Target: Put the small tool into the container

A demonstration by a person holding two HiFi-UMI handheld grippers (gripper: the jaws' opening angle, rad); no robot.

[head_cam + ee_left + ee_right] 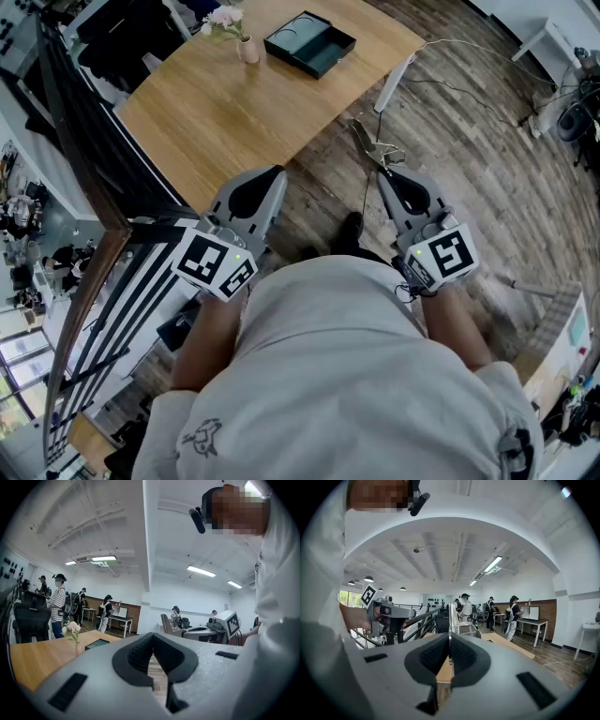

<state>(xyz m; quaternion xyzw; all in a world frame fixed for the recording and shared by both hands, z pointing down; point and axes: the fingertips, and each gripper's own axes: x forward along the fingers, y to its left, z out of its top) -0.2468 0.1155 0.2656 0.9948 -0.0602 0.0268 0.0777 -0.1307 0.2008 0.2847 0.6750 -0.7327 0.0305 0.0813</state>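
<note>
A dark rectangular container (309,42) lies near the far edge of the wooden table (216,112); the left gripper view shows the same container (97,643) beside a small flower vase (73,632). My right gripper (382,173) is held close to my body over the floor, off the table's right corner. It is shut on a small silvery metal tool (368,142) that sticks out ahead of the jaws. In the right gripper view the tool (451,616) stands as a thin blade between the pads. My left gripper (277,172) hovers over the table's near edge, shut and with nothing in it.
The flower vase (246,47) stands left of the container. A dark railing (103,309) runs along my left side. Cables (469,89) trail over the wooden floor to the right, past a white table leg (394,84). Several people stand in the background.
</note>
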